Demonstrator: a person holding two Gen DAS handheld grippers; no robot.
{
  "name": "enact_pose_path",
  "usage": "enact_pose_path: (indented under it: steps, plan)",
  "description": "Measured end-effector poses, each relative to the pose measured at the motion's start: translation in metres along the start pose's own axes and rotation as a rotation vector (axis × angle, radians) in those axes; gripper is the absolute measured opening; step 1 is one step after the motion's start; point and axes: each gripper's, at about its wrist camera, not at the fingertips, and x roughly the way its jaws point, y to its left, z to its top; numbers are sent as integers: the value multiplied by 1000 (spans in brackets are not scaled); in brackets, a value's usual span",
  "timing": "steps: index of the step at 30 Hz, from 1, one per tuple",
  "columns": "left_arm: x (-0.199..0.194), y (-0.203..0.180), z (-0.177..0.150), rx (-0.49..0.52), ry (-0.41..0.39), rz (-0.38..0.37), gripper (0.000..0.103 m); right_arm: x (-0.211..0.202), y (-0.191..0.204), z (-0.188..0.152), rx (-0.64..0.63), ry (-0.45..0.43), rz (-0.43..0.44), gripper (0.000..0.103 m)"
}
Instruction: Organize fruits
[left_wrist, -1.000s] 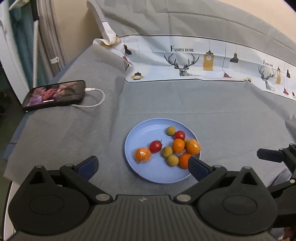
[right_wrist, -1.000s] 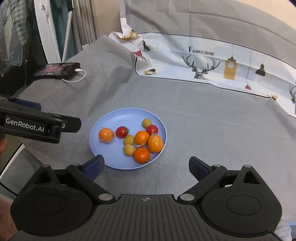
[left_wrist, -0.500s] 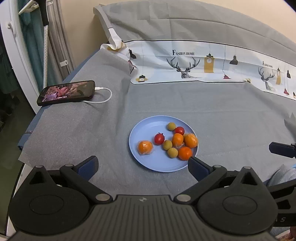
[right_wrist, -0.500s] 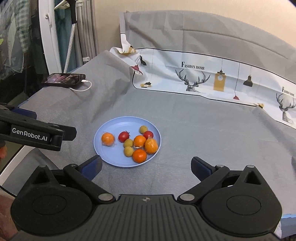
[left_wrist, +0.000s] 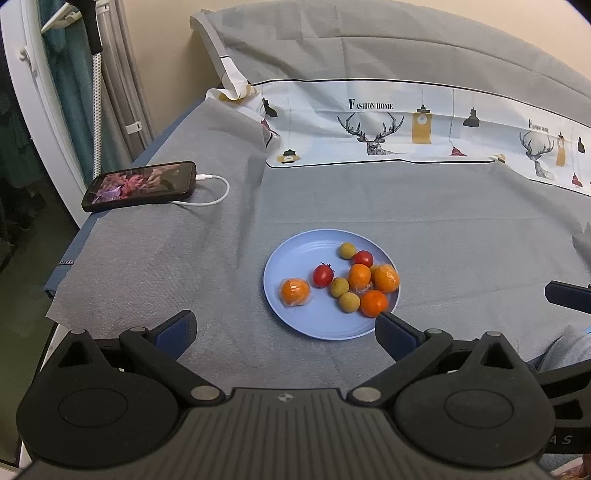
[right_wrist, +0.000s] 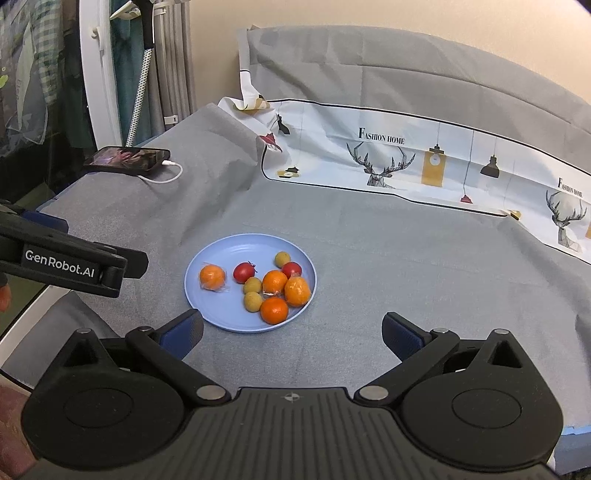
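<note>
Left wrist view: left gripper (left_wrist: 284, 328), jaws wide and empty, with the blue plate (left_wrist: 295, 254) just ahead, holding oranges (left_wrist: 294, 291), tomatoes (left_wrist: 323, 275) and small green fruits (left_wrist: 339, 287). Right gripper (right_wrist: 291, 330) likewise spread wide, plate ahead-left. Farther left, a phone (left_wrist: 142, 184).

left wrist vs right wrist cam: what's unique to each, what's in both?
Left wrist only: its own open tongs up close, and a tip of the right tongs at the right edge.

Right wrist only: its own open tongs up close, and the left tongs' branded side.

Both: blue plate holding four oranges, two tomatoes and three small yellow-green fruits, the phone on its cable, the grey cloth.
</note>
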Motion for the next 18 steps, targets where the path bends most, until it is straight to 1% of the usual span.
enact_pose_path:
  steps: [5,10,15,18]
  plan:
    - [1,0,0,1,4,6,103,0,-1,0,-1,1,0,102]
    - [4,2,1,-1,25,1,103,0,-1,-1,-4,2,-1,102]
    - [4,1,1,7,14,21,103,1,0,-1,-4,6,-1,102]
    - [5,1,1,8,17,18,103,2,0,-1,-4,9,-1,102]
